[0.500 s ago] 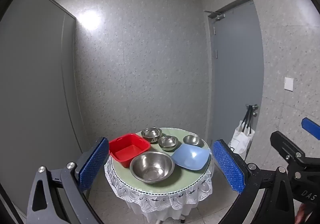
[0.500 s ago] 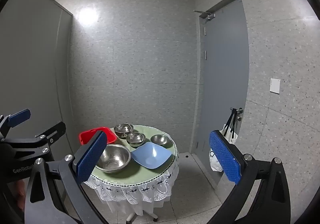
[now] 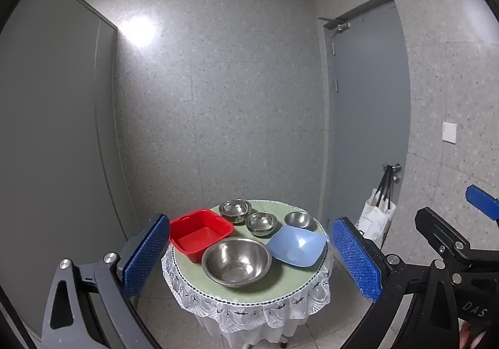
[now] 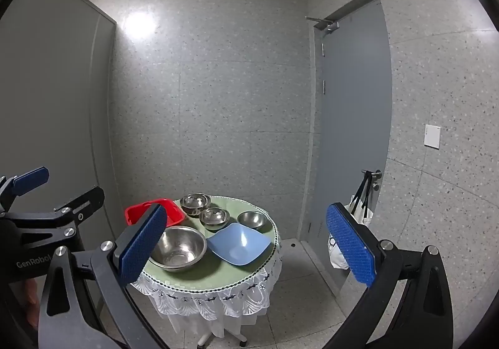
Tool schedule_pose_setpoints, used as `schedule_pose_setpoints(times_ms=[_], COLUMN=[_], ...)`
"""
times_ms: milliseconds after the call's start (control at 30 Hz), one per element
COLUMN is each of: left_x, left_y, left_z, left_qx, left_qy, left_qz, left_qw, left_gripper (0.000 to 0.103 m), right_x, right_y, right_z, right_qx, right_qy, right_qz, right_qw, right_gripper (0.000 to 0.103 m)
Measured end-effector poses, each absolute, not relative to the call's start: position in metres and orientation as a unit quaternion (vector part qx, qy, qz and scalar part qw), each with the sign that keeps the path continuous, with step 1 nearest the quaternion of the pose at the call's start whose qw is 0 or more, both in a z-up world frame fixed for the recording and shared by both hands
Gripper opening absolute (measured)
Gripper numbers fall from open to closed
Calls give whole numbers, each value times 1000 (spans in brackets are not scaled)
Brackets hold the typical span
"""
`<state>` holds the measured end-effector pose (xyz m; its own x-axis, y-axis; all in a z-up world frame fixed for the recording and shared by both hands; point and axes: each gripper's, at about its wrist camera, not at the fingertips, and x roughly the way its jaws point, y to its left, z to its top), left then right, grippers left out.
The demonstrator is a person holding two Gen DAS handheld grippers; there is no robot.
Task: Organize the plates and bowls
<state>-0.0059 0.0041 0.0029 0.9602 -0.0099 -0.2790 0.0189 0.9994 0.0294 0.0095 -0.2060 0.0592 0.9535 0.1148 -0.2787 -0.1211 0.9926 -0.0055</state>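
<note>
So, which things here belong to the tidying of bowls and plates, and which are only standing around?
For the job:
large steel bowl
three small steel bowls
blue square bowl
red tub
left tongs and right tongs, both open and empty

Just around:
round table
white bag on the door handle
grey door

Bowls and basin sitting upright on the round worktop (image 3: 249,288).
Large steel bowl (image 3: 236,261) sitting at 6 o'clock; blue square bowl (image 3: 296,244) at 3; red basin (image 3: 201,233) at 9; three small steel bowls (image 3: 261,223) lying across 12, apart.
</note>
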Motion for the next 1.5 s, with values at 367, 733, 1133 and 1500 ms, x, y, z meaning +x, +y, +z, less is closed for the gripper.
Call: schedule_pose_setpoints(times_ms=[367,733,1133,1500], left_x=[5,3,4,10], left_y=[9,8,6,-1], left_z=[5,4,6,4], left_qx=[14,15,16,16], left_qy=[150,147,148,154], left_qz=[-15,-15,-12,-2], left_qw=[989,989,989,988], left_gripper=[102,102,102,102], right_x=[7,7,10,21], right_y=[-206,-206,-205,-207], right_z=[62,64,65,58], right_qx=[-11,-11,-11,-11], right_qy=[141,143,145,149], right_qz=[55,56,57,66], right_qw=[988,988,988,987], right_gripper=[103,103,103,103])
